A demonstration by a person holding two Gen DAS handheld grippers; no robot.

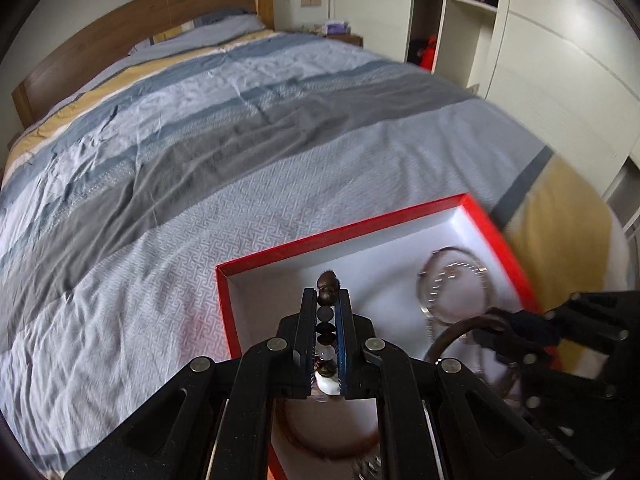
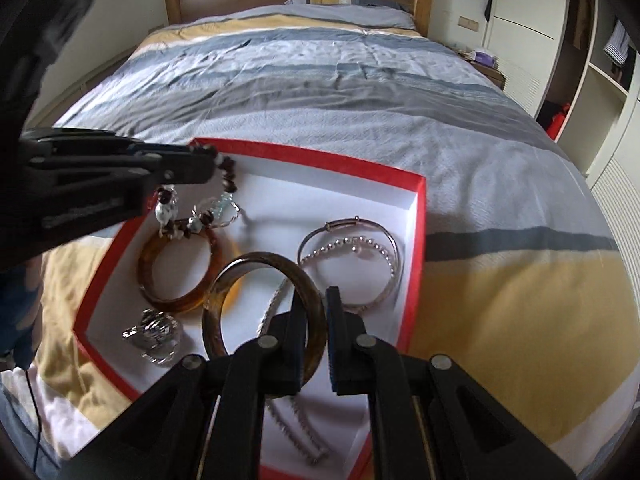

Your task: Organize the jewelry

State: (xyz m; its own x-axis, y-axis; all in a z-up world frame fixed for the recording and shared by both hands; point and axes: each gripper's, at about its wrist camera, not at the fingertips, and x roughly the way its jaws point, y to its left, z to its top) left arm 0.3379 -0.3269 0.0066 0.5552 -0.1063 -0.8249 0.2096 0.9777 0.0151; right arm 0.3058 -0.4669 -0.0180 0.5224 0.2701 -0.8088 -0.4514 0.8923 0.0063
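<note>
Left gripper (image 2: 212,166): your left gripper is closed on a beaded bracelet (image 2: 192,216) of dark and pale beads, which hangs from the tips above the far left corner of the red box (image 2: 418,240).
Amber bangle (image 2: 180,272): it lies flat on the white floor of the box, directly under the hanging beads.
Crumpled silver piece (image 2: 154,336): it sits near the box's front left corner; its type is too blurred to tell.
Right gripper (image 2: 316,344): your right gripper is nearly closed around the rim of a dark brown bangle (image 2: 260,304), holding it on edge over the middle of the box.
Silver chain (image 2: 296,432): it trails along the box floor beneath the right gripper.
Silver bangle and bead bracelet (image 2: 352,252): they overlap at the right side of the box, against its wall.
Step in hand: both pieces appear to be mid-placement into the box.
Next move: lower each piece onto bare white floor, likely the far right area, before you open.
In the way: the amber bangle and chain crowd the landing spots; beads may tangle.
Surroundings: the box rests on a striped bed (image 2: 360,92); wardrobe (image 2: 520,40) at right.
</note>
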